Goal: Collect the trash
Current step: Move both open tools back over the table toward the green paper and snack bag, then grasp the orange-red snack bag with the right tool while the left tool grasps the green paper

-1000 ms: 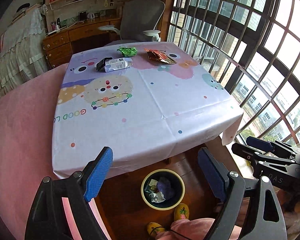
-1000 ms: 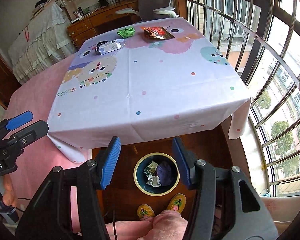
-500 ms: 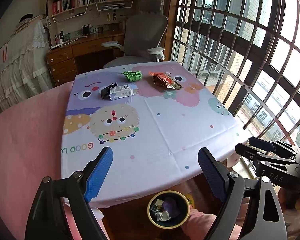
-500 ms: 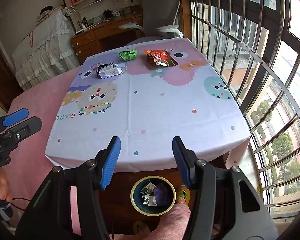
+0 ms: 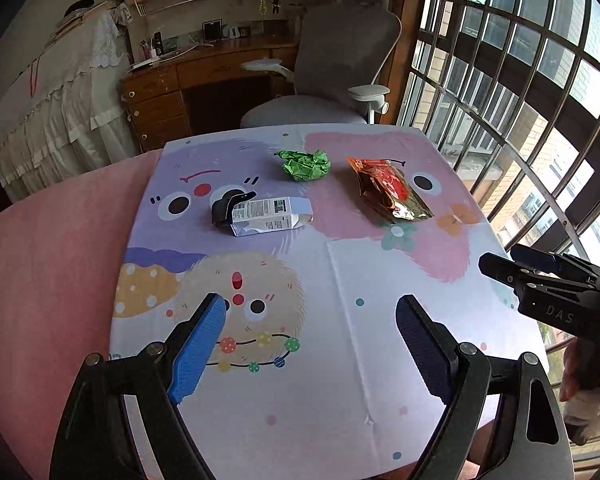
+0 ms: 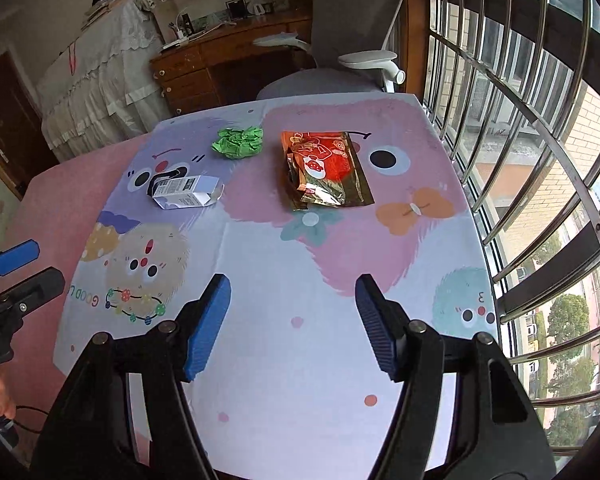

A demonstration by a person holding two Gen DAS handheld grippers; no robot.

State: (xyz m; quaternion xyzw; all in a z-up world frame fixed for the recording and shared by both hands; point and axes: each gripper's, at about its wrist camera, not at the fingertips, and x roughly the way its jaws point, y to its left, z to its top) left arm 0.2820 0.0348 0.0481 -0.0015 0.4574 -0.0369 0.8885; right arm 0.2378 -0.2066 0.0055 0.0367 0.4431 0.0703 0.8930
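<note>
Three pieces of trash lie at the far half of the table: a crumpled green wrapper (image 5: 305, 165) (image 6: 239, 142), a flattened white carton with a black end (image 5: 265, 215) (image 6: 185, 192), and a red and gold snack bag (image 5: 387, 189) (image 6: 325, 171). My left gripper (image 5: 311, 332) hangs open over the near half of the cartoon tablecloth (image 5: 340, 280), short of the carton. The right gripper (image 6: 293, 312) is open too, over the cloth (image 6: 284, 264) in front of the snack bag. Both hold nothing.
A grey office chair (image 5: 340, 60) stands behind the table, with a wooden desk (image 5: 196, 80) to its left. A barred window (image 6: 520, 100) runs along the right. Pink bedding (image 5: 48, 260) borders the table's left side. The other gripper shows at each view's edge.
Both grippers have risen and moved forward over the table. The yellow bin with trash on the floor has dropped out of view. The trash on the table looks nearer.
</note>
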